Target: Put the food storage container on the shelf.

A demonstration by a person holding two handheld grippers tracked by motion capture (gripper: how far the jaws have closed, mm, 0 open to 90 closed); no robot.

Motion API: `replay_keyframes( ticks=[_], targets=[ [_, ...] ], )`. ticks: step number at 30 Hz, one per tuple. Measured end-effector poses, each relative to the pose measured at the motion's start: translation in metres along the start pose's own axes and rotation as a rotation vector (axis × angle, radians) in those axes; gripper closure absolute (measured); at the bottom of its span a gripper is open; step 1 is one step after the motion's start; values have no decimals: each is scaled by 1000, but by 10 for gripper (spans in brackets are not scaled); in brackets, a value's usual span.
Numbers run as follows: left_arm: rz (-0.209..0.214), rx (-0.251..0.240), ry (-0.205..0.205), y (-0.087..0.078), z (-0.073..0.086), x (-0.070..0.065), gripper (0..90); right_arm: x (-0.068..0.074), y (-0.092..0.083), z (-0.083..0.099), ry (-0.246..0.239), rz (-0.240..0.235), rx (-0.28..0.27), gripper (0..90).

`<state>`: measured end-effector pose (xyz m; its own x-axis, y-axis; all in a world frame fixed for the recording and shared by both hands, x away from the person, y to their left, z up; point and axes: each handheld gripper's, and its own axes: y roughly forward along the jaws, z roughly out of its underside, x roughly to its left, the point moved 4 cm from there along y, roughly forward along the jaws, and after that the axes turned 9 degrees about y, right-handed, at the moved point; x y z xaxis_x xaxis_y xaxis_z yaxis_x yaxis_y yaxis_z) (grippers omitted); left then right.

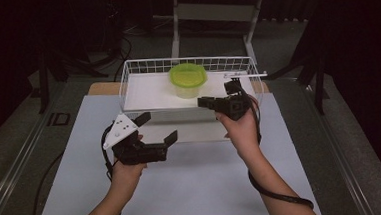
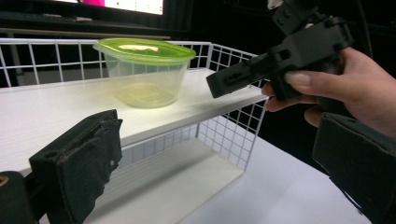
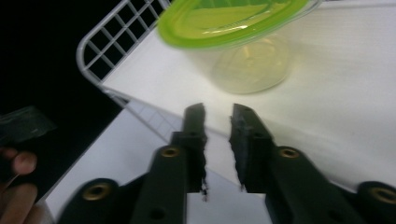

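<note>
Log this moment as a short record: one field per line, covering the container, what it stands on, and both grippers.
container: clear plastic tub with a green lid, lid on, upright
support: upper white shelf of a white wire rack, tub toward its back middle
surface: white board on the table, under the rack
left gripper: jaws wide open, nothing between them, in front of the rack
right gripper: jaws a narrow gap apart, nothing between them, pointing at the tub, short of it
contact: neither gripper touches the tub
</note>
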<state>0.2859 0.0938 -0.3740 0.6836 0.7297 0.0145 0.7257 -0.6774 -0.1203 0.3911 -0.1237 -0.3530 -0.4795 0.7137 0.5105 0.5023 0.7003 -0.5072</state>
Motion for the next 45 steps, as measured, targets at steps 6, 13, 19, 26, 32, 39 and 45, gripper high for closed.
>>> replay_keyframes(
  ticks=[6, 13, 19, 26, 32, 39, 45],
  targets=[
    [26, 18, 54, -2, 8, -4, 19, 10, -10, 21, -121, -3, -47, 375],
    [58, 39, 80, -4, 13, -12, 20, 15, -19, 46, -234, -12, -122, 154],
    [77, 71, 87, -3, 21, -18, 20, 9, -23, 65, -321, 50, -187, 141],
    [102, 79, 77, -5, 31, -22, 20, 4, -27, 78, -360, 65, -191, 142],
    [129, 73, 88, -10, 38, -25, 20, -2, -29, 93, -366, 67, -189, 143],
    [144, 83, 113, -14, 49, -32, 20, -9, -27, 118, -391, 64, -165, 144],
    [170, 90, 122, -16, 64, -36, 20, -14, -31, 134, -397, 47, -154, 144]
  ],
)
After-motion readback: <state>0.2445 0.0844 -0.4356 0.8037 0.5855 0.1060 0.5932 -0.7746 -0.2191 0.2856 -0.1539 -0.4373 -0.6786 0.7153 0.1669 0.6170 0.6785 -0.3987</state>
